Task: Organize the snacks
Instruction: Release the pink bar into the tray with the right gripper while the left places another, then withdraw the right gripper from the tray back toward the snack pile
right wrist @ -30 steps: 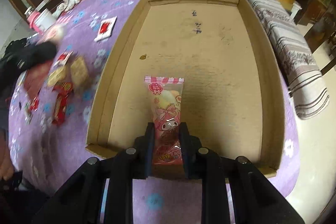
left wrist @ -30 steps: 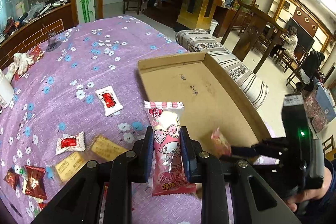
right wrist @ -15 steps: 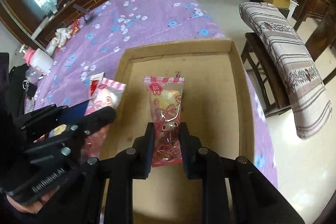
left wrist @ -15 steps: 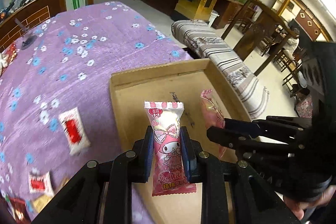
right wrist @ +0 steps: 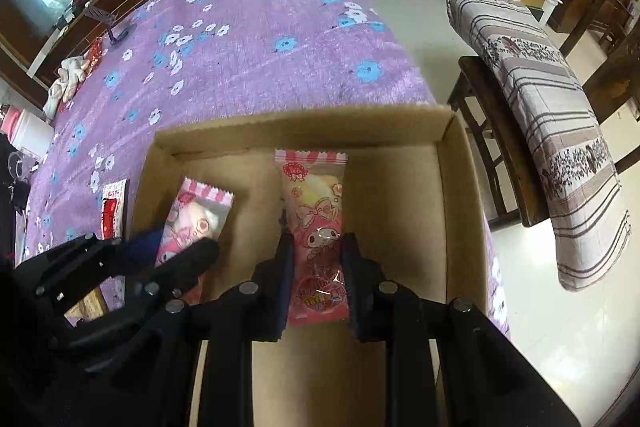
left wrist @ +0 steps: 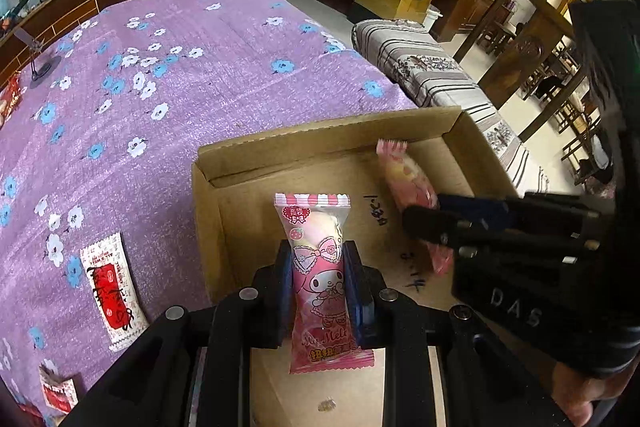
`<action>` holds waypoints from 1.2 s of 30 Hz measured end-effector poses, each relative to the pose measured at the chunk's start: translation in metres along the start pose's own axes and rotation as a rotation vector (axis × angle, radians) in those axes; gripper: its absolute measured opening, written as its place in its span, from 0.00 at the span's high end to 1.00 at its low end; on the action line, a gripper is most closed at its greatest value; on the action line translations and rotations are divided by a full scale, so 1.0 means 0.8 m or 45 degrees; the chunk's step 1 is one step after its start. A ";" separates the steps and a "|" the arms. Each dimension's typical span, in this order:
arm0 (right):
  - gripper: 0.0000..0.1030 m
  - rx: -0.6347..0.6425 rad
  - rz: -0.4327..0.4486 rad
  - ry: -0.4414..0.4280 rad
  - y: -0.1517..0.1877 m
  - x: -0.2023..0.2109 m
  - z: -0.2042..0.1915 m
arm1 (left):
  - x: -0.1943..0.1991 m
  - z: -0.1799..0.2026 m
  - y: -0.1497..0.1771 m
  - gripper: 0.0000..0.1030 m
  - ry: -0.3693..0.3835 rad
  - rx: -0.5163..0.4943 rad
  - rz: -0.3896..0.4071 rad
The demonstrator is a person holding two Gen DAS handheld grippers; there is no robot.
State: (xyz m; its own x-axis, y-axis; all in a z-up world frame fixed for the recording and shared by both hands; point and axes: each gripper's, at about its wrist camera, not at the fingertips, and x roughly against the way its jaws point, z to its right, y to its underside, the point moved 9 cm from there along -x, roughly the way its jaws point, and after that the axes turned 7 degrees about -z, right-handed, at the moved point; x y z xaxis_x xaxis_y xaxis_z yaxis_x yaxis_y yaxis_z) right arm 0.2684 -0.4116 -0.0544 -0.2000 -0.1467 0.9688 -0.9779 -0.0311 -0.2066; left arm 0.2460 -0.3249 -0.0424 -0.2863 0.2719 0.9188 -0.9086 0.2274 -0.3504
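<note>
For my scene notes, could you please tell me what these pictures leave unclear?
- Left wrist view: near part of the cardboard box, hidden by the left tool.
- Left wrist view: pink snack in the right tool, blurred.
- Right wrist view: red-and-white packet, print too small to read.

The left wrist view looks forward along its own fingers (left wrist: 280, 283), close over the near left part of the box (left wrist: 320, 135), facing the far wall and purple cloth (left wrist: 160, 87). The right wrist view looks the same way from just to the right, above the box (right wrist: 304, 127) middle. Both share the box's far wall, the cloth (right wrist: 260, 39) beyond, the striped bench, and each other's gripper.
</note>
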 end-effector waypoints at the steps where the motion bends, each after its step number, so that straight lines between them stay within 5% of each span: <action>1: 0.78 0.003 -0.002 0.000 -0.001 0.000 -0.001 | -0.001 -0.001 -0.002 0.78 -0.002 0.001 0.001; 9: 0.74 0.013 -0.006 -0.002 -0.005 -0.004 -0.004 | -0.005 -0.002 -0.003 0.76 -0.043 -0.025 0.010; 13: 0.71 0.018 -0.006 0.000 -0.005 -0.003 -0.006 | -0.003 -0.004 -0.004 0.58 -0.061 -0.039 0.026; 20: 0.69 -0.002 0.009 0.005 -0.001 0.005 -0.004 | 0.008 -0.006 -0.006 0.51 -0.076 -0.059 0.051; 24: 0.61 -0.024 0.032 -0.002 0.007 0.019 -0.003 | 0.021 -0.005 -0.005 0.50 -0.089 -0.085 0.081; 36: 0.61 -0.094 0.104 -0.060 0.037 0.068 -0.017 | 0.076 -0.008 0.010 0.47 -0.137 -0.148 0.175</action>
State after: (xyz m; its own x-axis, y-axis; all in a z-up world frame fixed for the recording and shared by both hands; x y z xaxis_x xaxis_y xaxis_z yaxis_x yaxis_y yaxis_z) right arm 0.2281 -0.4072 -0.0057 -0.2776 -0.1924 0.9412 -0.9607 0.0554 -0.2721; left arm 0.2234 -0.3003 0.0096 -0.4417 0.2079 0.8727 -0.8192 0.3030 -0.4868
